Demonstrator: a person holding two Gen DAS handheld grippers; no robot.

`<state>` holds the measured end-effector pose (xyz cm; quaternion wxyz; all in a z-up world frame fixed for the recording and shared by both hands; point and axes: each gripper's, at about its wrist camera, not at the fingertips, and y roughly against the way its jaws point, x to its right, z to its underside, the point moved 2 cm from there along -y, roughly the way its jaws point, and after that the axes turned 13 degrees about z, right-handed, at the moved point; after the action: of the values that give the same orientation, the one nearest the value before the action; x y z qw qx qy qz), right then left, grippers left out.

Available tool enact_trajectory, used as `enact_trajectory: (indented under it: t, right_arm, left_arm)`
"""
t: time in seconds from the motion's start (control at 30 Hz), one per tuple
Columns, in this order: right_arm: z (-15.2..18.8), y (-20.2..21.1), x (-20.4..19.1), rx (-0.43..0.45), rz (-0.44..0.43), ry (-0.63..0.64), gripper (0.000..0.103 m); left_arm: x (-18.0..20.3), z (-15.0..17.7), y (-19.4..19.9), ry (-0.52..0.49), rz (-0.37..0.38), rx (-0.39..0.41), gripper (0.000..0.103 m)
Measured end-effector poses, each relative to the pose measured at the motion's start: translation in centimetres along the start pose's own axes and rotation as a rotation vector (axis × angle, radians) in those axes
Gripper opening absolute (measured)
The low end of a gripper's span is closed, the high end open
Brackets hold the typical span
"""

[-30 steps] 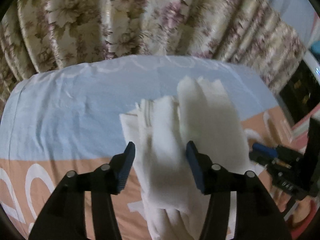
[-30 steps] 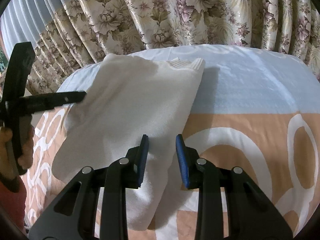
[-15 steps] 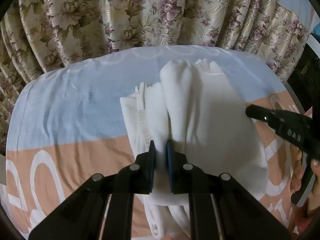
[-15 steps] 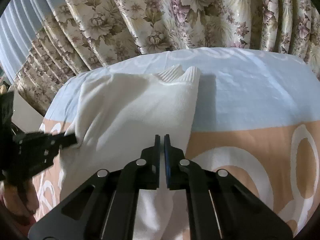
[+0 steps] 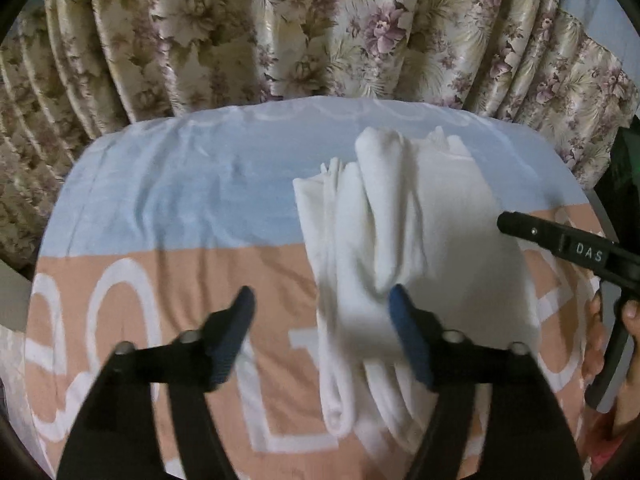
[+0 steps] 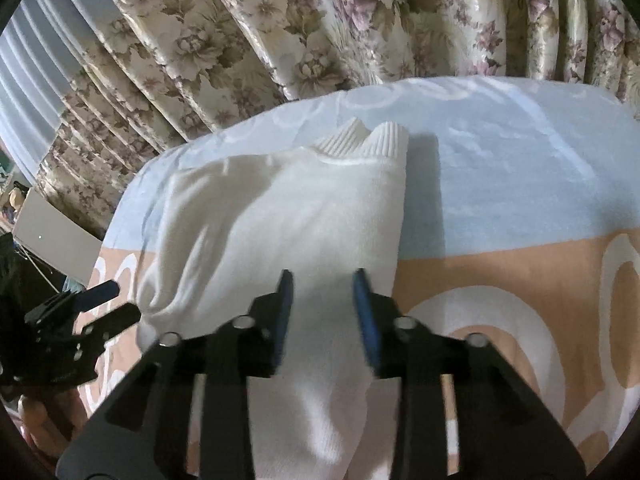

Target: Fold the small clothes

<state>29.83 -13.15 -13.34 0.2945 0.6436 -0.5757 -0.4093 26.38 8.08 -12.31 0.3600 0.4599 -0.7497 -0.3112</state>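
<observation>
Two sets of tongs, left tongs [image 5: 320, 308] and right tongs [image 6: 322, 294], both spread open and gripping nothing, hover over a folded white sweater [image 6: 288, 216] lying on a bed sheet [image 5: 168, 200] of blue and peach, before a floral curtain [image 5: 280, 28].

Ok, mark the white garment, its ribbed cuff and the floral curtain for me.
white garment [image 6: 288, 216]: right wrist view, middle of the folded body.
ribbed cuff [image 6: 386, 140]: right wrist view, knit end at the far edge.
floral curtain [image 5: 320, 28]: left wrist view, central pleats.
</observation>
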Motion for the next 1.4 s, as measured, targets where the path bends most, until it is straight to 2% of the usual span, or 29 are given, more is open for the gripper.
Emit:
enact_trajectory:
  t: [0.03,0.1,0.17,0.23,0.3,0.4,0.43,0.47,0.5,0.53,0.57,0.67,0.73,0.8,0.9,1.0,1.07,1.1,1.13,1.17,1.23,1.3,1.33,1.4]
  right_arm:
    - [0.4,0.5,0.0,0.009,0.000,0.007,0.038]
    - [1.0,1.0,-0.1,0.018,0.011,0.024,0.045]
    - [1.9,1.4,-0.2,0.038,0.058,0.049,0.053]
    - [3.0,1.9,-0.1,0.060,0.095,0.067,0.060]
    - [4.0,2.4,0.0,0.068,0.125,0.076,0.060]
    - [5.6,2.7,0.2,0.058,0.127,0.081,0.059]
    - [6.0,2.7,0.2,0.047,0.123,0.079,0.058]
    - [6.4,2.7,0.2,0.039,0.122,0.077,0.056]
    - [6.8,2.7,0.3,0.027,0.121,0.076,0.053]
    - [7.1,2.7,0.3,0.019,0.117,0.074,0.049]
    - [7.4,2.6,0.2,0.008,0.108,0.073,0.047]
    - [8.1,2.4,-0.5,-0.017,0.098,0.089,0.040]
    - [8.6,2.4,-1.0,-0.024,0.100,0.118,0.027]
    - [9.2,1.8,-1.6,-0.033,0.150,0.178,0.023]
    - [9.3,1.4,-1.6,-0.035,0.164,0.196,0.023]
    - [9.2,1.4,-1.6,-0.035,0.171,0.206,0.023]
    - [9.1,1.9,-1.6,-0.031,0.145,0.191,0.026]
    - [8.9,2.2,-1.3,-0.024,0.124,0.178,0.034]
    - [8.7,2.8,-1.1,-0.014,0.097,0.163,0.044]
    - [8.5,3.1,-1.0,-0.002,0.091,0.158,0.046]
    - [8.0,3.7,-1.1,0.021,0.104,0.159,0.053]
    - [7.5,3.9,-1.0,0.031,0.107,0.153,0.059]
    - [7.2,4.0,-1.0,0.041,0.112,0.151,0.064]
    - [6.7,4.3,-0.9,0.064,0.130,0.149,0.075]
  left_arm:
    - [0.5,0.5,0.4,-0.001,0.002,0.001,0.081]
    - [1.9,1.7,0.5,-0.022,-0.014,-0.016,0.083]
    - [3.1,2.7,0.0,-0.066,-0.080,-0.032,0.085]
    - [4.5,3.8,-1.2,-0.132,-0.174,-0.038,0.092]
    - [4.6,4.5,-2.4,-0.151,-0.225,-0.060,0.092]
    - [4.0,4.8,-3.3,-0.121,-0.189,-0.072,0.091]
    - [3.6,4.9,-3.3,-0.101,-0.169,-0.069,0.081]
    - [3.1,4.9,-3.3,-0.078,-0.140,-0.073,0.063]
    - [2.4,4.8,-3.2,-0.041,-0.075,-0.089,0.053]
    - [2.2,4.8,-3.1,-0.020,-0.038,-0.094,0.035]
    - [1.9,4.7,-3.0,-0.001,0.000,-0.102,0.026]
    - [2.4,4.9,-2.3,-0.040,0.003,-0.113,0.021]
    - [2.6,5.2,-1.9,-0.044,0.005,-0.111,0.021]
    - [1.7,5.7,-1.9,-0.017,0.024,-0.115,0.021]
    - [0.4,6.1,-2.3,0.041,0.074,-0.118,0.024]
    - [1.0,5.8,-2.5,0.023,0.054,-0.122,0.026]
    - [1.4,5.7,-2.4,0.004,0.012,-0.122,0.043]
    - [1.6,5.7,-2.1,-0.010,-0.015,-0.113,0.049]
    - [1.7,5.7,-1.9,-0.019,-0.031,-0.109,0.062]
    - [1.7,5.6,-1.7,-0.024,-0.041,-0.106,0.070]
    - [1.5,5.4,-1.0,-0.015,-0.039,-0.097,0.071]
    - [1.3,5.1,-0.1,-0.003,-0.039,-0.085,0.082]
    - [1.2,4.8,0.1,-0.003,-0.050,-0.076,0.093]
    - [1.1,4.2,0.8,-0.016,-0.082,-0.055,0.094]
